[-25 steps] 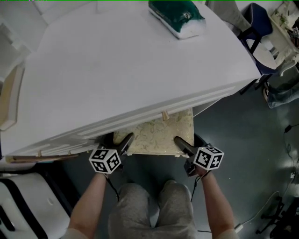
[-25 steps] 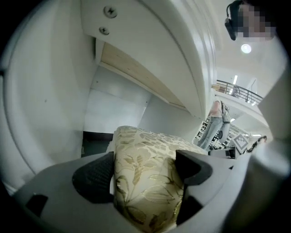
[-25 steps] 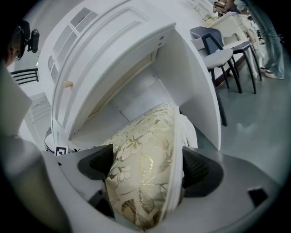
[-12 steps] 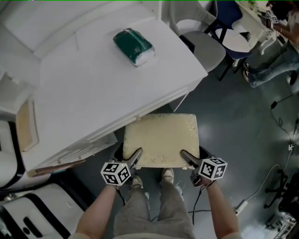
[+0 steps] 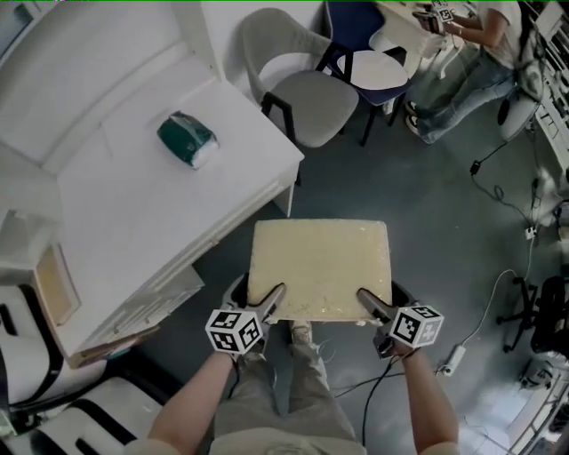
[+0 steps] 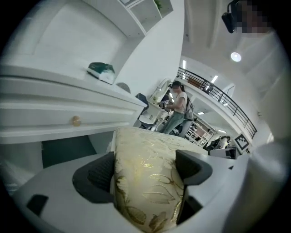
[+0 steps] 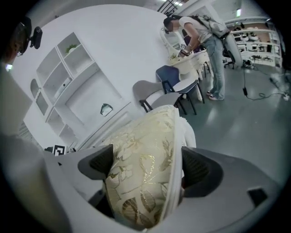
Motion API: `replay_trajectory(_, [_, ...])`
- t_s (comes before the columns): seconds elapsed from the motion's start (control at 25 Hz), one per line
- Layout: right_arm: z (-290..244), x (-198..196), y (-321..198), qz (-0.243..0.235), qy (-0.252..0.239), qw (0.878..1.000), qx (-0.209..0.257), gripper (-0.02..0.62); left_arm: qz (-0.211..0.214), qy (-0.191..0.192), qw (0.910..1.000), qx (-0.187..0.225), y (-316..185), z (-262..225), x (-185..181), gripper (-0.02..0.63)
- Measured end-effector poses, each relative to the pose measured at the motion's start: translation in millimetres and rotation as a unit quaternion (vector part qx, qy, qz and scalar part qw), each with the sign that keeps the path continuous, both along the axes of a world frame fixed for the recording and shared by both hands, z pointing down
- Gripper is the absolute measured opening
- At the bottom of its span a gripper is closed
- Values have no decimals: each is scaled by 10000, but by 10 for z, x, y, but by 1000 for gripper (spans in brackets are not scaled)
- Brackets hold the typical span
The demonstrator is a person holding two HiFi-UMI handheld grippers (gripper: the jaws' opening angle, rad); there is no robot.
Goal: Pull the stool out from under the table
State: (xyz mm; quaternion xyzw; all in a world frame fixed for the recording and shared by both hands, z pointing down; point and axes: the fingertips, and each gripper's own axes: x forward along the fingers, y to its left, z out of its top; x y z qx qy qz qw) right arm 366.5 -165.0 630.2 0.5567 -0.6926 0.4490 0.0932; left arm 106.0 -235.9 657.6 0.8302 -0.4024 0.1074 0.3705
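The stool (image 5: 320,267) has a cream cushioned seat with a gold leaf pattern. In the head view it stands wholly clear of the white table (image 5: 133,204), on the grey floor in front of the person's legs. My left gripper (image 5: 271,300) is shut on the seat's near left corner, and the cushion (image 6: 145,177) fills the space between its jaws. My right gripper (image 5: 369,304) is shut on the near right corner, where the cushion edge (image 7: 145,177) is pinched. The stool's legs are hidden under the seat.
A green and white packet (image 5: 188,139) lies on the table. A grey chair (image 5: 307,98) and a dark blue chair (image 5: 360,27) stand beyond the stool. A person (image 5: 471,44) sits at the top right. Cables (image 5: 498,293) trail over the floor at right.
The stool has come out from under the table towards the person, with both grippers still shut on its near corners. The view has drawn back, so the table now lies off to the left.
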Motion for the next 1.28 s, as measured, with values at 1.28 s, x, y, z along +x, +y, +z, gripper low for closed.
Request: replay_trajectory(1.28, [-3116, 898, 1284, 2266, 492, 9617, 1463, 485, 2240, 399, 9620, 1509, 163, -3331, 1492, 434])
